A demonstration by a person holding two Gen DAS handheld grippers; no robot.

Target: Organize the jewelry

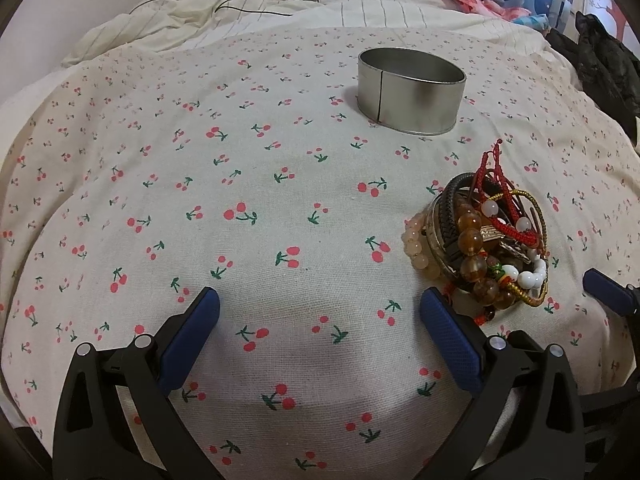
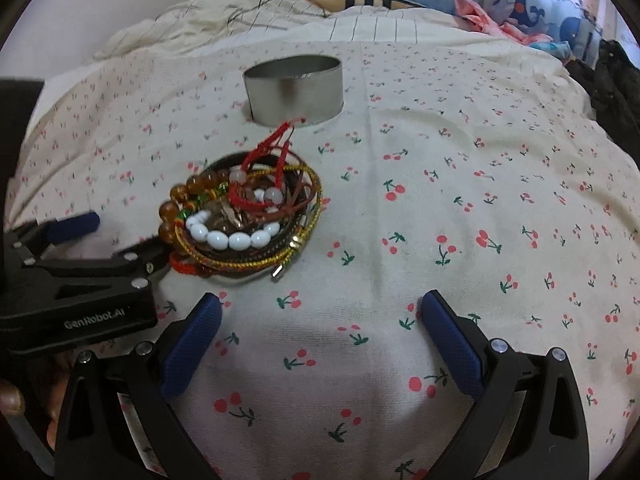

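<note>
One oval metal tin (image 1: 412,90) stands open-topped on a bed covered by a cream cloth (image 1: 240,184) printed with small red cherries. From both wrist views only the tin's bare inner wall shows; its floor is out of sight, so whether anything lies inside cannot be told. Nearer the cameras, apart from the tin, sits one tangled pile of bracelets (image 1: 480,240): amber bead strands, a white bead strand (image 2: 232,238), pale pink beads, dark braided leather bands, gold cords and a red knotted cord whose loose end reaches toward the tin. The exact count of bracelets cannot be told. The left gripper (image 1: 320,312) hovers with its two blue-padded fingers spread wide, holding nothing, its right finger just beside the pile. The right gripper (image 2: 320,316) is likewise spread wide and empty, on the pile's other side, over bare cloth. Wide open cloth lies left of the tin and right of the pile. Beyond the cloth's far edge lie rumpled striped bedding, a thin black cable and whale-print fabric.
</note>
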